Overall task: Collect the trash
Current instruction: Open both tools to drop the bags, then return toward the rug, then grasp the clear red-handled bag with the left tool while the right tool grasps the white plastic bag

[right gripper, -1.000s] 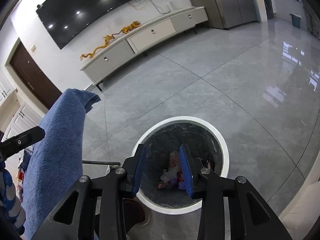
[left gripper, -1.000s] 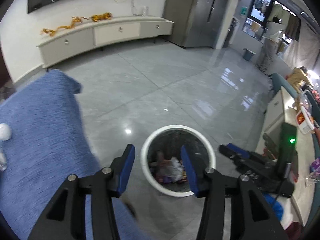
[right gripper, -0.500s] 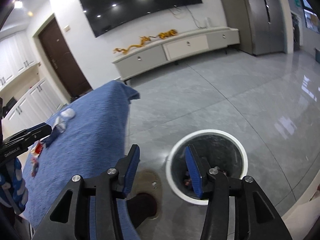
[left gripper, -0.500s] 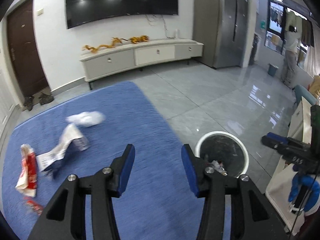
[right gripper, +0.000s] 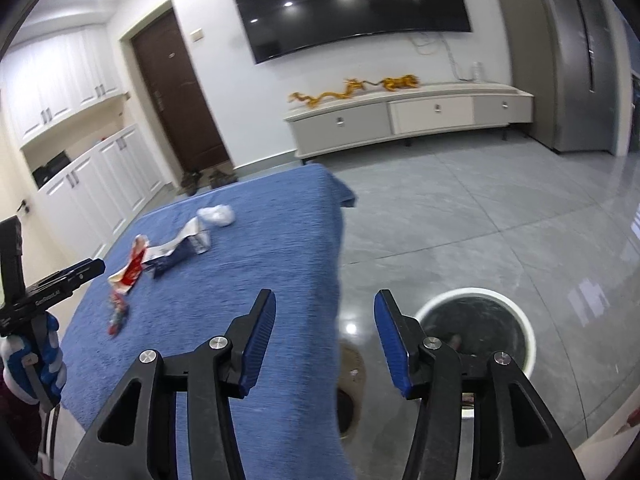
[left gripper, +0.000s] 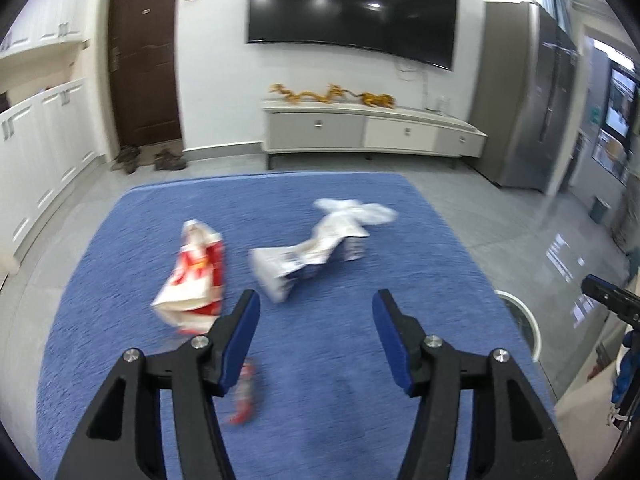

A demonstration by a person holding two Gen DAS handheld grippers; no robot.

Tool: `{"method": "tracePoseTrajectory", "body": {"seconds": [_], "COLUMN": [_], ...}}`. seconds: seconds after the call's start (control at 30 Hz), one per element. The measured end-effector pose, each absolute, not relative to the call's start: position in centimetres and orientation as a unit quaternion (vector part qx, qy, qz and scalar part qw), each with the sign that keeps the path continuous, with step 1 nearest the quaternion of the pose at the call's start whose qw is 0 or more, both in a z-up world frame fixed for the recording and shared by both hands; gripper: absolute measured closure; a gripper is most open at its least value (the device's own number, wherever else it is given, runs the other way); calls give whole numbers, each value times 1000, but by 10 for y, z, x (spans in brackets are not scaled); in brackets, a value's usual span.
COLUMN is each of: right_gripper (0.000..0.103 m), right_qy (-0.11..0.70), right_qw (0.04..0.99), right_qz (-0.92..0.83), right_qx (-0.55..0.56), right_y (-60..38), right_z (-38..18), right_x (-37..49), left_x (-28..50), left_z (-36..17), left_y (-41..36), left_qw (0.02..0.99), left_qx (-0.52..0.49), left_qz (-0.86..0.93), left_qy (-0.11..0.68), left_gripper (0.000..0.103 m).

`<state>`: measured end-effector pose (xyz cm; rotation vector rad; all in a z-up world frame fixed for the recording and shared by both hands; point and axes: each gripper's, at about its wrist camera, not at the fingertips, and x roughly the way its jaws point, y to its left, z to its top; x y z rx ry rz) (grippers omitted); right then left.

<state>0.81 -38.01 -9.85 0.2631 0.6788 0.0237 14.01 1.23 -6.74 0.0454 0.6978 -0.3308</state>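
Observation:
On the blue cloth-covered table (left gripper: 320, 400) lie a red-and-white snack bag (left gripper: 192, 280), a white-and-blue wrapper (left gripper: 308, 252), a crumpled white tissue (left gripper: 360, 210) and a small red wrapper (left gripper: 242, 398). My left gripper (left gripper: 316, 334) hovers over the cloth just short of the bags, jaws opening, nothing between them. My right gripper (right gripper: 324, 338) hangs over the table's right edge, jaws opening and empty. The white-rimmed trash bin (right gripper: 476, 334) stands on the floor to the right, with trash inside. From the right wrist view the same litter shows: snack bag (right gripper: 130, 270), wrapper (right gripper: 180, 246), tissue (right gripper: 218, 215).
A TV cabinet (left gripper: 372, 132) with golden dragon figures runs along the far wall under a large TV. A brown door (left gripper: 144, 64) with shoes before it is at the left, white cupboards (left gripper: 44, 152) further left. A grey fridge (left gripper: 532, 108) stands right. The tiled floor (right gripper: 480, 216) is glossy.
Both grippers swung left and rose from over the bin to the blue table. The litter came into view. Both sets of jaws stand wider than before.

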Motion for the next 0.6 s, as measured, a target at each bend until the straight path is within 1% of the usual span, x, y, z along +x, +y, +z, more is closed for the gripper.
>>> {"method": "tracePoseTrajectory", "body": {"seconds": [0.23,0.33,0.6], "right_gripper": [50,50,49], "right_qy": [344,351,373], "right_qw": [932,930,921], "right_qz": [49,58,80], "right_qx": [106,97,80], "right_y": [-340,-325,-301], "right_z": [-95,-98,-109], "right_x": [26,35,61], "left_x": [145,143,142], "left_z": [-83,-97,-134], "left_y": [73,89,83], "left_qw": [927,919,899], "left_qx": [-11,-28,-44], "left_qz": [-118,-111,-124], "left_qy": [356,376,417], "left_gripper": [45,45,45]}}
